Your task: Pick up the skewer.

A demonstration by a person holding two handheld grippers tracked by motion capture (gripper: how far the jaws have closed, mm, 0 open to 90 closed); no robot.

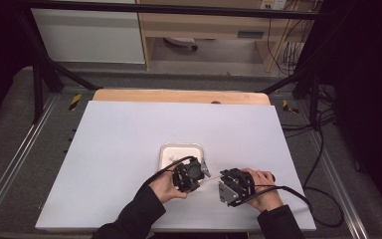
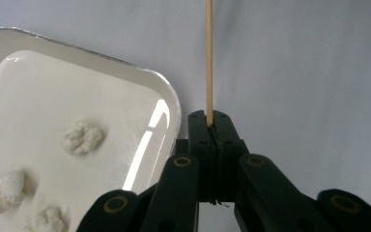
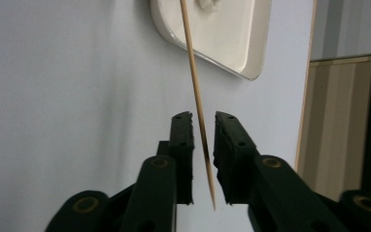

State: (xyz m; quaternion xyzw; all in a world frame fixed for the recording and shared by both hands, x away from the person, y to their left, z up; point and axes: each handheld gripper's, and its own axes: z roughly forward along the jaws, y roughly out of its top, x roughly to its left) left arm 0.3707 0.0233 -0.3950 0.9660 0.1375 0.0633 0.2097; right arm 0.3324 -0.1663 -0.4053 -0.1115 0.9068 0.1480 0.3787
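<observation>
The left gripper (image 2: 210,126) is clamping one end of a thin wooden skewer (image 2: 209,63), its jaws pressed tight together on the stick. The right gripper (image 3: 204,126) is standing slightly parted, with the skewer's other, pointed end (image 3: 198,101) lying loose in the gap between its jaws. The skewer is spanning the space between both grippers just above the white table (image 1: 129,139), beside a white tray (image 2: 171,104) holding small pale lumps (image 2: 82,137).
</observation>
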